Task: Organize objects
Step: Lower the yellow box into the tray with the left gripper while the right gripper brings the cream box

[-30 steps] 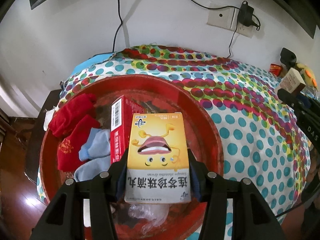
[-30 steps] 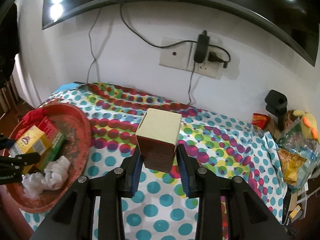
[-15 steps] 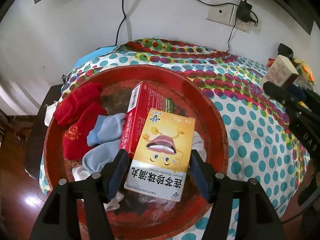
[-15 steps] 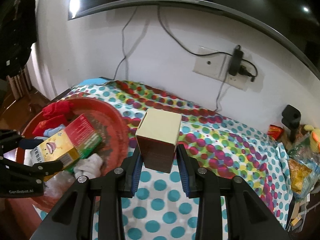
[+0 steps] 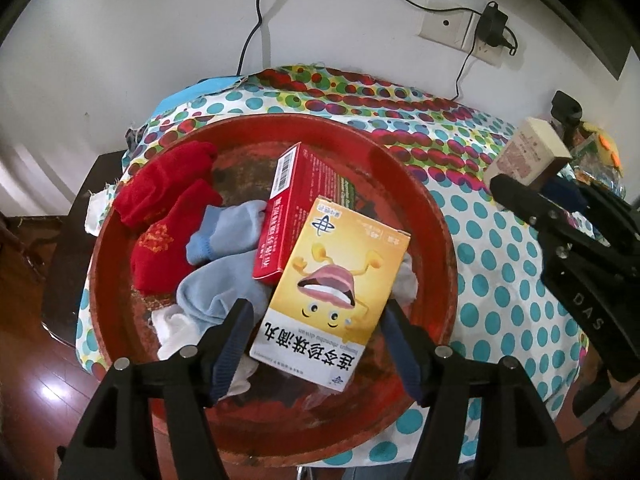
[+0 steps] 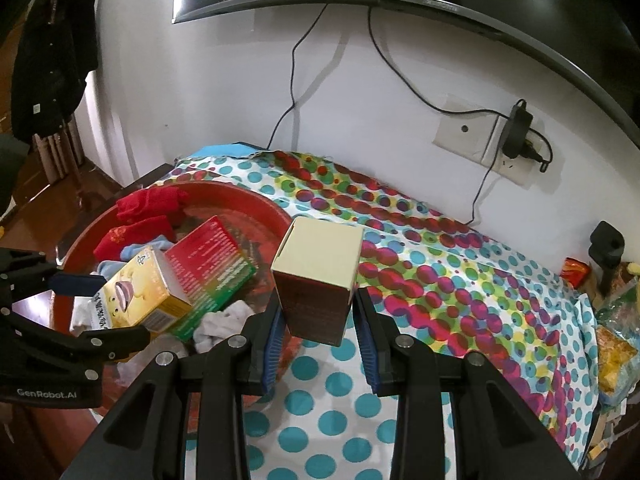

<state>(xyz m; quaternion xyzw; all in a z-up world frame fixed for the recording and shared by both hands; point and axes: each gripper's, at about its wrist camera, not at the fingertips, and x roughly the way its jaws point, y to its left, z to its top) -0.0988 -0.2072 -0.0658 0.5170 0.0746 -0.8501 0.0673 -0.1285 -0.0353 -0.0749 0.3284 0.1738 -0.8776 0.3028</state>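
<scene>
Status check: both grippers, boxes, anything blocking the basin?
Left gripper open, yellow box released into red basin. Right gripper shut on brown box. Basin crowded.

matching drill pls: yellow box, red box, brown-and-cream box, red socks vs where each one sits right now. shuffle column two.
Things:
1. yellow box
2. red box
3. brown-and-cream box
4. red socks

Places:
A. clamped in the right gripper, above the dotted cloth
B. at the far left inside the red basin
C. between the open pads of the left gripper, leaning on another box
D. partly under another box in the basin

Pairs: 1-C, 2-D, 3-A, 4-B
</scene>
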